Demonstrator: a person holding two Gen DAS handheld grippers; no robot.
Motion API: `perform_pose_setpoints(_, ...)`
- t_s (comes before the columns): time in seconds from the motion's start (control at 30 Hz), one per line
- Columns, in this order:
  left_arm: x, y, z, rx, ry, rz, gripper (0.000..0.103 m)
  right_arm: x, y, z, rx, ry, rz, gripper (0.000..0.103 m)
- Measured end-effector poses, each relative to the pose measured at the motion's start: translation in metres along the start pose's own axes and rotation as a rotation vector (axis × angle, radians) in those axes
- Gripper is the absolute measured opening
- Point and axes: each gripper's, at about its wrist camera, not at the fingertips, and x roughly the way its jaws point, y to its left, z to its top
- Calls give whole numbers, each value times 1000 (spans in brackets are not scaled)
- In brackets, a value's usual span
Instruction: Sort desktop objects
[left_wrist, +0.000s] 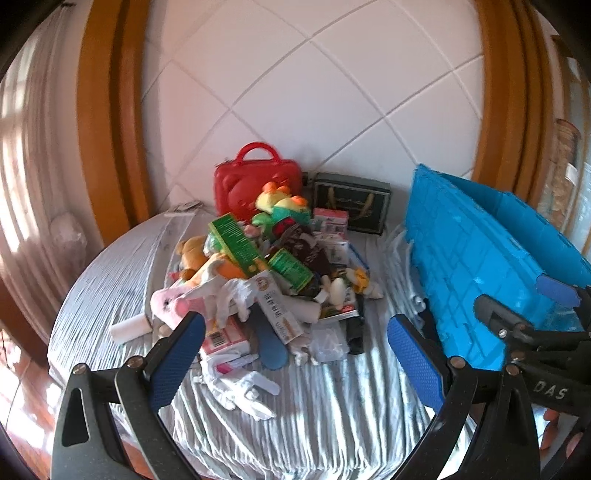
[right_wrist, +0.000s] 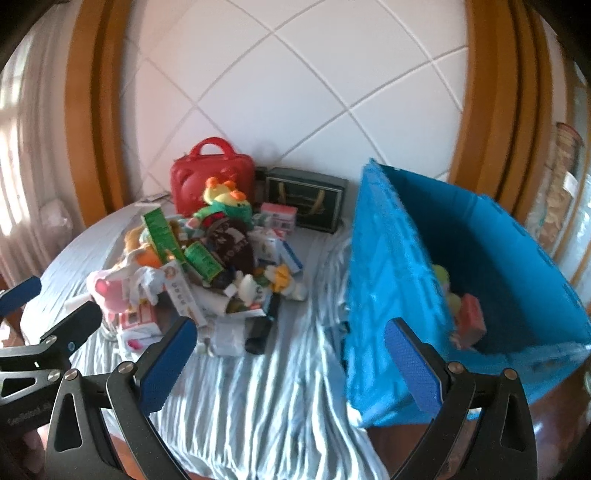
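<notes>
Both tongs gaped wide and held nothing. The pile of toys and boxes (left_wrist: 266, 273) lay mid-frame on the cloth, straight ahead of the left tongs (left_wrist: 295, 354), the nearer pair. The blue crate (right_wrist: 480, 280) stood right of the right tongs (right_wrist: 291, 354).

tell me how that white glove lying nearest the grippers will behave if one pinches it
The white glove lies crumpled with splayed fingers on the wrinkled cloth, so it will probably droop limply. It looks thin and light. A pinch may also catch the cloth beneath.
</notes>
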Motion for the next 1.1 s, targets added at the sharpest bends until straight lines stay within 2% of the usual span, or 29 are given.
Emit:
perform_pose_setpoints(0.17, 22, 31, -11, -54, 28, 113, 100, 23, 13, 8, -42, 3, 106, 103)
perform_pose_setpoints(0.27, 43, 53, -21, -97, 73, 175, 100, 51, 24, 9, -118, 24, 132, 103)
perform_pose_setpoints(0.47, 89, 87, -54, -188, 206, 284, 100, 116, 38, 1, -170, 144, 261, 103)
perform_pose_setpoints(0.57, 113, 95, -69, -230, 268, 323, 100, 151, 41, -6, -195, 189, 297, 103)
perform_pose_setpoints(0.83, 189, 97, -106, -301, 391, 314, 100, 229, 39, -35, -199, 356, 320, 103)
perform_pose_setpoints(0.93, 215, 97, -121, -282, 436, 312, 91, 248, 36, -46, -197, 406, 272, 103)
perform_pose_setpoints(1.1, 234, 106, -143, -291, 490, 289, 89, 268, 40, -60, -173, 472, 277, 103)
